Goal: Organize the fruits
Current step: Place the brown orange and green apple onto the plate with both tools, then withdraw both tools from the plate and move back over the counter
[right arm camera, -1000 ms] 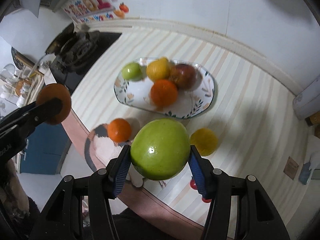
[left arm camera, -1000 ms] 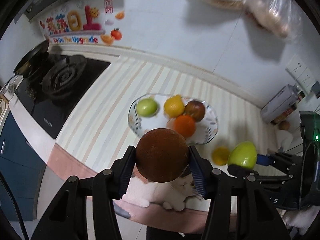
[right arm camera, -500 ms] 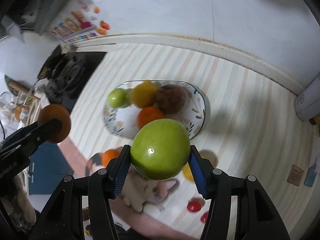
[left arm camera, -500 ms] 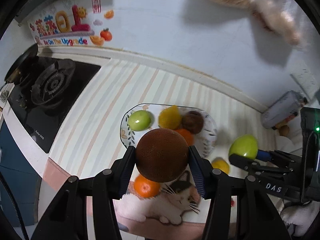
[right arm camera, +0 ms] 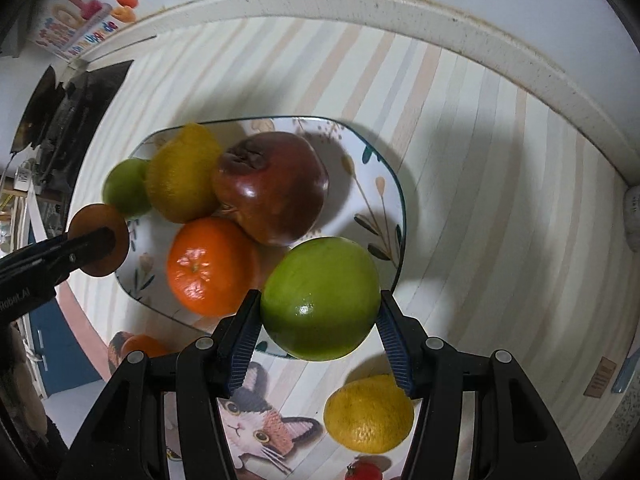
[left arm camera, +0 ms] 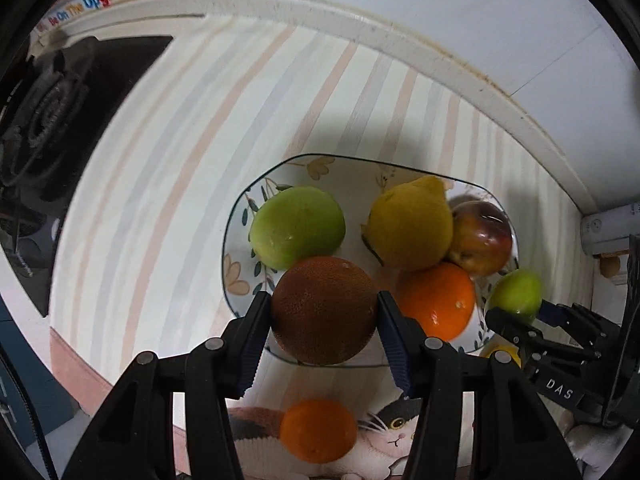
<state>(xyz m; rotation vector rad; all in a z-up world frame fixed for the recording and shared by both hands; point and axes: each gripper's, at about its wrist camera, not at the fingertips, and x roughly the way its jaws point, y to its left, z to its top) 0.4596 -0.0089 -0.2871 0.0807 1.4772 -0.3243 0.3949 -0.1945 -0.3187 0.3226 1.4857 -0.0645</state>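
My left gripper (left arm camera: 323, 312) is shut on a brown round fruit (left arm camera: 323, 308) and holds it above the near edge of the flowered plate (left arm camera: 316, 166). My right gripper (right arm camera: 318, 316) is shut on a green apple (right arm camera: 320, 296) above the plate's near right edge (right arm camera: 384, 184). The plate holds a green apple (left arm camera: 297, 226), a yellow lemon (left arm camera: 410, 224), a red apple (left arm camera: 480, 236) and an orange (left arm camera: 438, 300). An orange (left arm camera: 318, 434) and a yellow lemon (right arm camera: 368, 412) lie on the cat mat.
A black gas stove (left arm camera: 44, 128) stands at the left of the striped counter. The white wall ledge (left arm camera: 400, 36) runs behind the plate. The cat mat (right arm camera: 256, 424) lies at the counter's front edge. Small red tomatoes (right arm camera: 360, 470) lie on the mat.
Both grippers have moved forward and down toward the plate with their fruits still held. The plate and its fruits now look much larger and closer.
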